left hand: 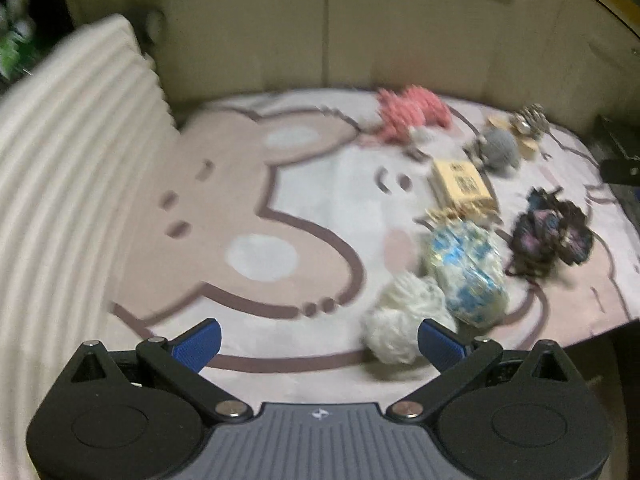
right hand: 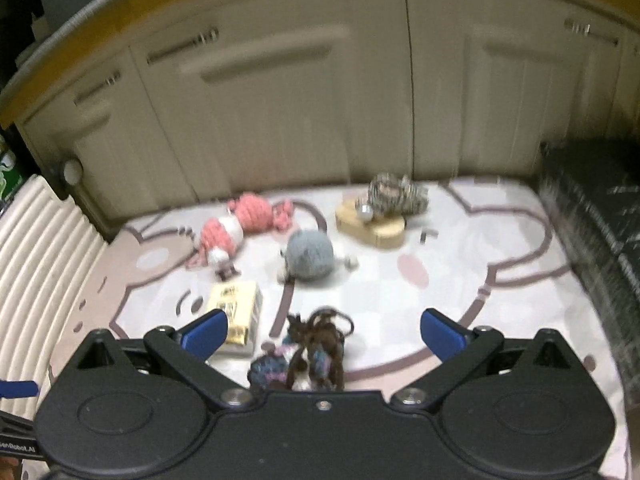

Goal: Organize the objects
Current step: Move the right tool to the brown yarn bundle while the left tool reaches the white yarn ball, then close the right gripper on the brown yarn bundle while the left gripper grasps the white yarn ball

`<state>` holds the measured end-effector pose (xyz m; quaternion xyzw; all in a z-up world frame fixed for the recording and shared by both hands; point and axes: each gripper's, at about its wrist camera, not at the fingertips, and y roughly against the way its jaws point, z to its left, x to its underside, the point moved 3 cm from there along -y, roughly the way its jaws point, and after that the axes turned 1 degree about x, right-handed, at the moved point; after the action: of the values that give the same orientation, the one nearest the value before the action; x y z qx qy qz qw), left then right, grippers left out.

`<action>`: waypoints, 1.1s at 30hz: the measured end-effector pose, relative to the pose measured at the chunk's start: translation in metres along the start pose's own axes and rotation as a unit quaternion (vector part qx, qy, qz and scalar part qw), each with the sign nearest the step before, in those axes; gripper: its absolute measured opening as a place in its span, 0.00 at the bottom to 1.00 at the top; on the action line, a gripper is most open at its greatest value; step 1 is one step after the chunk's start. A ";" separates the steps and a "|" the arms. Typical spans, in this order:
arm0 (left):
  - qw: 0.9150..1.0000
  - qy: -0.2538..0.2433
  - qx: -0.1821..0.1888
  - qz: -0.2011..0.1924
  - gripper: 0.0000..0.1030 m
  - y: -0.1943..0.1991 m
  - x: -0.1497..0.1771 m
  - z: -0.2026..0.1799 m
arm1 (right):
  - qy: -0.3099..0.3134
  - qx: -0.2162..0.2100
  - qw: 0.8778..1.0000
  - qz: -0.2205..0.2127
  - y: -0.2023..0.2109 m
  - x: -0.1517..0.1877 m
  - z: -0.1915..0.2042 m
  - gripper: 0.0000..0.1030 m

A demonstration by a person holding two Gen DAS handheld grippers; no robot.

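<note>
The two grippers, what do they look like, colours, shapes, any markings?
Both are alike: two blue ribbed finger pads on black link arms with silver pivot bolts, hinged to rounded black housings. The left gripper has a grey ribbed centre plate with a small white logo. The right gripper has a plain black centre with one screw. No sleeves or cables show.

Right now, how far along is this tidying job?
Barely begun, by the look of it. Nothing looks gathered: the pink yarn doll, grey yarn ball, small box and white yarn lie scattered on the mat. Both the left hand-held gripper and the right hand-held gripper are open and empty; the right one hovers over the dark yarn bundle. Everything is left to sort.
</note>
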<state>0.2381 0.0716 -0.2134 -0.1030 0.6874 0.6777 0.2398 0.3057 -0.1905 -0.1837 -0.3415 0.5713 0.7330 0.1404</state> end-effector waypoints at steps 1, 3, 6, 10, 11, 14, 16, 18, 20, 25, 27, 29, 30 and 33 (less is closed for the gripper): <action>1.000 -0.002 0.011 0.007 1.00 -0.004 0.000 -0.002 | -0.004 -0.004 1.000 0.009 -0.004 0.002 -0.001 1.00; 0.999 -0.010 0.028 0.019 1.00 -0.013 -0.001 -0.008 | -0.011 -0.012 1.000 0.024 -0.012 0.004 -0.001 1.00; 0.998 -0.032 0.037 0.033 1.00 -0.027 -0.005 -0.021 | -0.012 -0.019 0.999 0.045 -0.022 0.008 0.002 1.00; 0.996 -0.062 0.034 0.062 1.00 -0.049 -0.010 -0.035 | 0.002 -0.022 0.997 0.069 -0.036 0.011 0.009 1.00; 0.995 -0.066 0.034 0.067 1.00 -0.053 -0.011 -0.038 | 0.004 -0.024 0.997 0.075 -0.039 0.011 0.010 1.00; 0.993 -0.065 0.048 0.084 1.00 -0.065 -0.014 -0.043 | 0.005 -0.026 0.995 0.093 -0.047 0.013 0.013 1.00; 0.993 -0.070 0.034 0.090 1.00 -0.073 -0.015 -0.044 | 0.004 -0.025 0.994 0.103 -0.053 0.014 0.014 0.99; 0.992 -0.074 0.022 0.100 1.00 -0.083 -0.014 -0.045 | 0.004 -0.024 0.993 0.113 -0.059 0.015 0.015 0.97; 0.992 -0.068 0.023 0.100 1.00 -0.087 -0.017 -0.043 | 0.005 -0.024 0.992 0.120 -0.064 0.015 0.017 0.95; 0.994 -0.056 0.012 0.097 1.00 -0.089 -0.019 -0.029 | 0.006 -0.021 0.990 0.138 -0.077 0.017 0.018 0.92; 0.994 -0.052 0.004 0.097 1.00 -0.088 -0.018 -0.020 | 0.006 -0.019 0.989 0.144 -0.081 0.017 0.016 0.91; 0.994 -0.045 -0.004 0.096 1.00 -0.088 -0.018 -0.010 | 0.006 -0.017 0.988 0.151 -0.085 0.018 0.015 0.90; 0.995 -0.038 -0.006 0.095 1.00 -0.088 -0.018 -0.003 | 0.007 -0.016 0.988 0.153 -0.086 0.018 0.014 0.90; 0.996 -0.020 -0.006 0.092 1.00 -0.086 -0.014 0.012 | 0.016 -0.019 0.986 0.162 -0.090 0.021 0.015 0.86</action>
<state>0.2921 0.0759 -0.2821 -0.0270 0.6852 0.7027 0.1895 0.3390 -0.1527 -0.2624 -0.2582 0.6073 0.7513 0.0039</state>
